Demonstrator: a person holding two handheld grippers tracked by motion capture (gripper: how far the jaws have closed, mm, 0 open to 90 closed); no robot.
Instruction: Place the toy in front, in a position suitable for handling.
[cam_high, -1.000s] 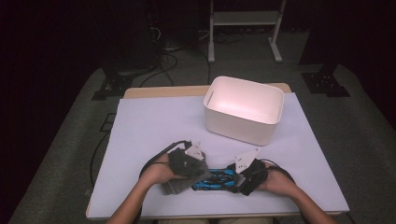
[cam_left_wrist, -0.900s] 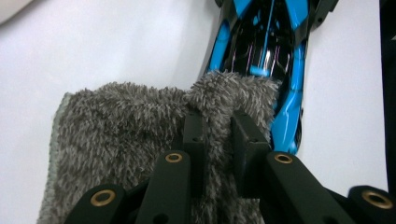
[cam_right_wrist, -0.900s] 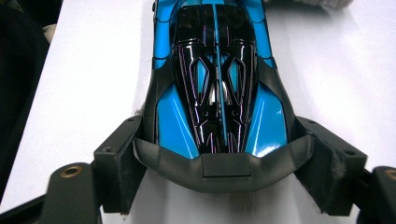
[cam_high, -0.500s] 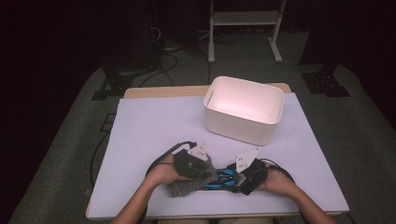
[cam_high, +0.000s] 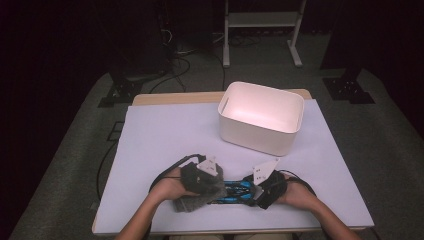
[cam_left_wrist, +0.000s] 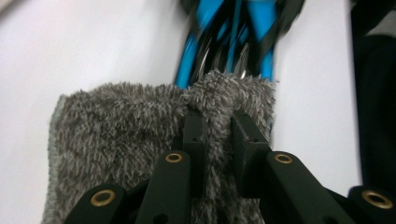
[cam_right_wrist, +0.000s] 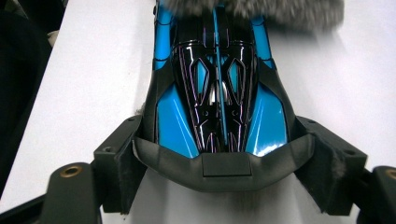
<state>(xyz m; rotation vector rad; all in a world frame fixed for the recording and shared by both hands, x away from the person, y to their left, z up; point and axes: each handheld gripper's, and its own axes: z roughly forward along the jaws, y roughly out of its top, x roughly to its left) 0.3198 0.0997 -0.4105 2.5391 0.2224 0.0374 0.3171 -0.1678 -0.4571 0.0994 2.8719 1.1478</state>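
White tabletop (cam_high: 165, 135) (dark room beyond)

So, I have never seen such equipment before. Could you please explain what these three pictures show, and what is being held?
No robot is here: a person sits at a table and holds a hand tool with two black jaws, a gripper, in each hand.

The high view comes from a camera above the table. The other two come from small cameras riding on each gripper, looking along its jaws.

On the table stand a white bin, open on top, and near the person a blue and black toy car.

The left gripper is shut on a grey fluffy cloth, which lies over one end of the car. The right gripper clasps the car's other end, its jaws standing wide apart.
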